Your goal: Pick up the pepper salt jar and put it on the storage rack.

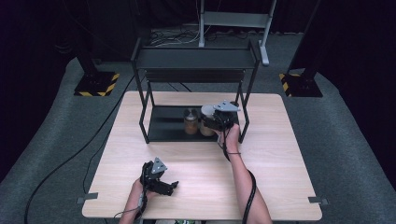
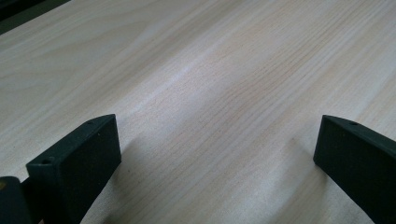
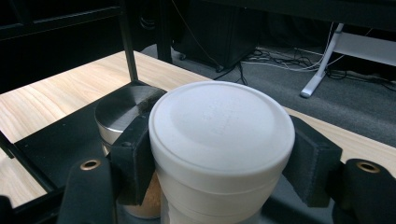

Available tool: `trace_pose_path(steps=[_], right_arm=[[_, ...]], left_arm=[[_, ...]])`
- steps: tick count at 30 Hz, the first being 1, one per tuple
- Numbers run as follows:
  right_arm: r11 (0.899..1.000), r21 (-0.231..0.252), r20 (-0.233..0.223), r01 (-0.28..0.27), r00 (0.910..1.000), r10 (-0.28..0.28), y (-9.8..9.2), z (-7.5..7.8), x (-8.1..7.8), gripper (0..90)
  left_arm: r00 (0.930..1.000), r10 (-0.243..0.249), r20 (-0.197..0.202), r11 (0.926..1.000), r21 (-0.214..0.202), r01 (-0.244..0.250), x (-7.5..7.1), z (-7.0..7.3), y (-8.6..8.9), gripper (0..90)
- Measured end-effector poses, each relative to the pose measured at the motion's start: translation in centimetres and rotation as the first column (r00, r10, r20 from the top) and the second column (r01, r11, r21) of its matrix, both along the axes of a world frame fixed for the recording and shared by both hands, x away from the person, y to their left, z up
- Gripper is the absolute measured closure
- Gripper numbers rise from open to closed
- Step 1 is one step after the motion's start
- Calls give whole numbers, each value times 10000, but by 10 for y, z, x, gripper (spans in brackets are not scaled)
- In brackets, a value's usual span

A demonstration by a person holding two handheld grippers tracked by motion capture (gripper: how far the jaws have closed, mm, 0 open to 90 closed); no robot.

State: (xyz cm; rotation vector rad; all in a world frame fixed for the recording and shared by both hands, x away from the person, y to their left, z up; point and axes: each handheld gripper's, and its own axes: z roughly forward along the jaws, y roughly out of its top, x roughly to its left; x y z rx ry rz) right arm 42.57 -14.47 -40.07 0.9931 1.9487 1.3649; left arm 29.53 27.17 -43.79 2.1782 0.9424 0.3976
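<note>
Right gripper (image 3: 219, 158) clamped on white-lidded jar (image 3: 219, 140), pads pressed on both sides just under the lid. Jar upright on lower shelf of black rack (image 1: 161, 128), right of centre, touching or just beside steel-lidded jar (image 3: 119, 112) on its left. Left gripper (image 2: 217, 149) spread wide, nothing between jaws, parked over bare table (image 2: 210, 70) at near left.

Judged: jar in the middle of being placed on, or taken from, the shelf. Best handled level, no tilt. Neighbour close against the left pad, so any sideways slide risked a knock; straight lift or straight pull toward near edge advised. Rack post (image 1: 245, 116) at right and upper shelf overhead to be watched.
</note>
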Motion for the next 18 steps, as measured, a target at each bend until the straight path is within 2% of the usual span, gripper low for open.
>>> trace_pose_path(steps=[18], right_arm=[[10000,40,21,-81,10000,81,5,-2,2,326]], left_arm=[[10000,-6,-7,10000,8,7,0,0,0,3]])
